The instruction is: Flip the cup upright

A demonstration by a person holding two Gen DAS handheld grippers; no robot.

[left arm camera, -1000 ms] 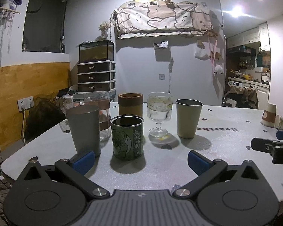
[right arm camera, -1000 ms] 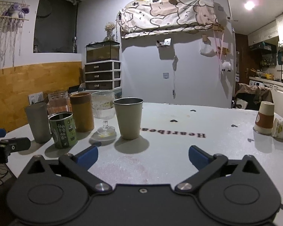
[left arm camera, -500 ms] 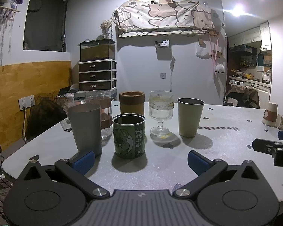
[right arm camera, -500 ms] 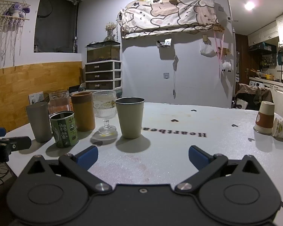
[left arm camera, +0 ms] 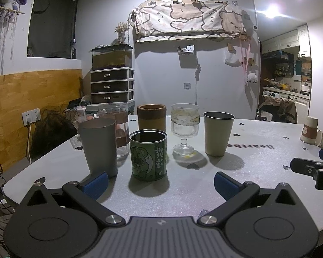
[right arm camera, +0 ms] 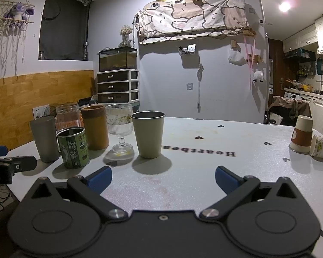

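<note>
Paper cup (right arm camera: 302,134) upside-down at far right, another (right arm camera: 322,146) tipped beside it; left gripper (left arm camera: 160,181) and right gripper (right arm camera: 163,177) both spread, empty, likely readying reach.

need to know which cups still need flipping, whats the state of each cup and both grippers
grey tumbler: upright
green tin: upright, open top
clear jar: upright
brown cup: upright
ribbed goblet: upright
olive cup: upright
brown-banded paper cup: upside down
white paper cup: on its side
left gripper: open, empty
right gripper: open, empty
</note>
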